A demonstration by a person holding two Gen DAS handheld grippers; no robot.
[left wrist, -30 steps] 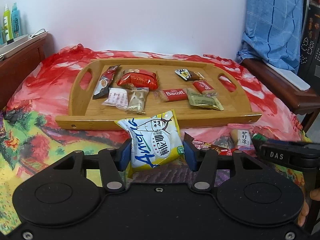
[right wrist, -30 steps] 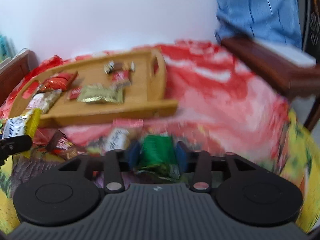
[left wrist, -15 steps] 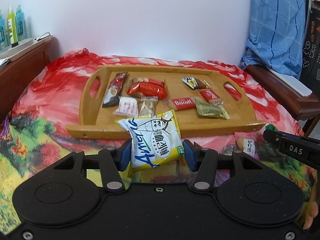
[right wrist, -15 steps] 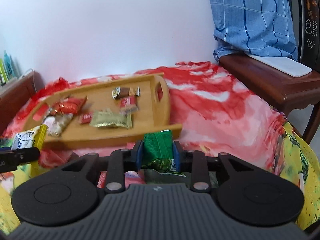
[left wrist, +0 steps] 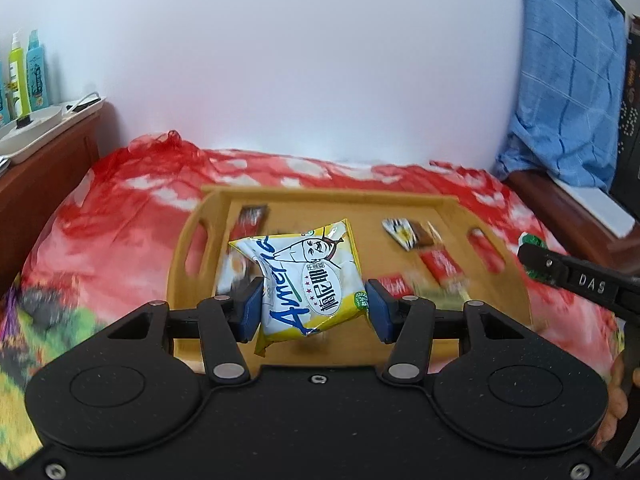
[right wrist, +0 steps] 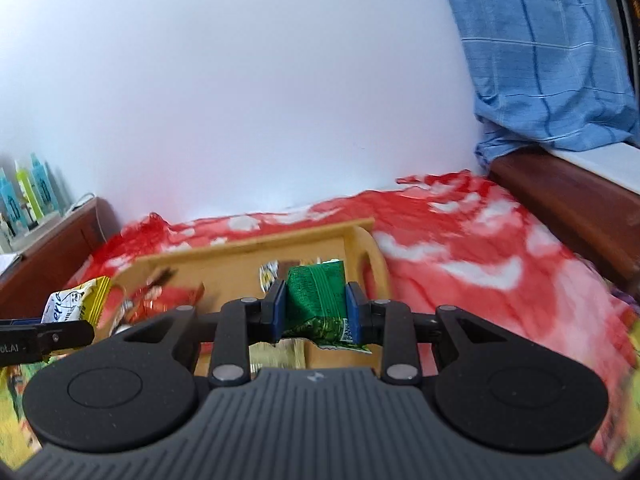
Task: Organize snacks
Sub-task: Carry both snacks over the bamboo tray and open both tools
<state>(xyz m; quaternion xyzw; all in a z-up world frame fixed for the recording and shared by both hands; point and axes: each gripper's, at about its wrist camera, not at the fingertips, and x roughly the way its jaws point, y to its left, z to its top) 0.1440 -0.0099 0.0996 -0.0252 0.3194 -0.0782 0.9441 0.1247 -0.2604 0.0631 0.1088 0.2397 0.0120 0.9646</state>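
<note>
Over on the left, the left gripper (left wrist: 314,305) has its fingers (left wrist: 253,309) closed on the lower half of a yellow-and-white snack packet (left wrist: 306,278), which hangs in the air above the near left part of the wooden tray (left wrist: 496,316). The grip looks to me like the weak point: the packet is puffy and slick, held only by its sides, so a quick tilt could let it slide out and land on the cloth instead of the tray. If it is set down straight below, I'd guess it covers the dark stick sachet (left wrist: 250,220) and the pale packets half hidden behind it.

The middle and right of the tray are already busy: a white-and-brown candy (left wrist: 404,234), a red biscuit wrapper (left wrist: 440,264) and others too blurred to name.

To the right, the right gripper (right wrist: 316,312) clamps a green packet (right wrist: 318,302) between its fingers (right wrist: 354,312), above the tray's right end near the handle cutout (right wrist: 370,270). The two grippers are close together, and could knock each other over the tray. The bed's red floral cloth (left wrist: 120,220) surrounds everything.
</note>
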